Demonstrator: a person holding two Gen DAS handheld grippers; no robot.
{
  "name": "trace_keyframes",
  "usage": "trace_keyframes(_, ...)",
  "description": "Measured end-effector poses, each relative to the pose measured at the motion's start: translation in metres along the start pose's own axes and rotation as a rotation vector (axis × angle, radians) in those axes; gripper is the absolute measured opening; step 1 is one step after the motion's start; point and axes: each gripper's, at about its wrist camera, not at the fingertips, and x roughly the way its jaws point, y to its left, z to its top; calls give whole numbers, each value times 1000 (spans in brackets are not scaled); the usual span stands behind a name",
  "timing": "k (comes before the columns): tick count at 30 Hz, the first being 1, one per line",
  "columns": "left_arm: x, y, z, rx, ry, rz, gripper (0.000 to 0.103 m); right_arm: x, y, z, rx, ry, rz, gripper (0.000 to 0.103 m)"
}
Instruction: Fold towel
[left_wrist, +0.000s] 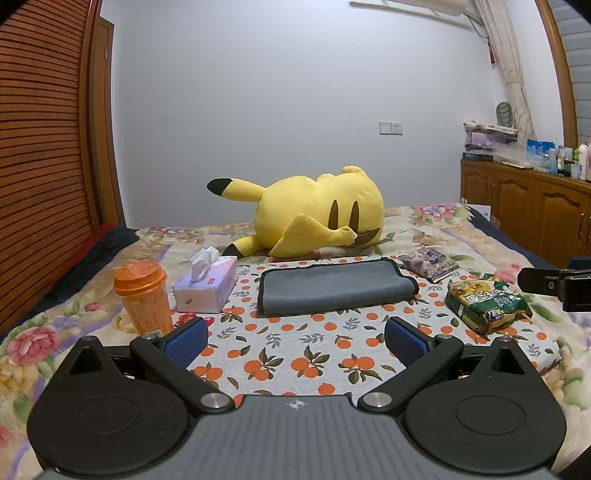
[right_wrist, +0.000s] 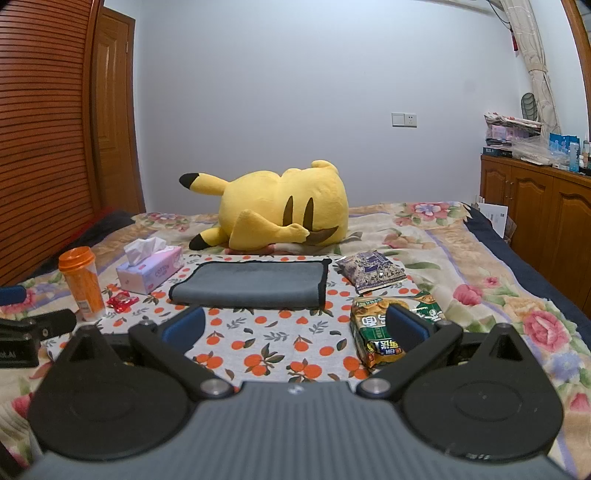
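Both claws wide, nothing held — left gripper (left_wrist: 295, 338), right gripper (right_wrist: 295, 325). Grey plush towel (left_wrist: 334, 286) folded flat, black-edged — tissue box (left_wrist: 207, 282) just left, snack bag (right_wrist: 388, 328) right.

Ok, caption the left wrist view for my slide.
Open left gripper faces a folded grey towel on the bed.

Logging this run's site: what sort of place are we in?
Most likely a home bedroom: the towel lies on a bed with a floral quilt, a yellow plush toy behind it, wooden cabinets along the wall.
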Motion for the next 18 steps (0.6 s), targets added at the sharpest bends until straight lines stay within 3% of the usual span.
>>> trace_keyframes(18,1,1,0,2,0,3,103,0,0,0,1,0,0,103)
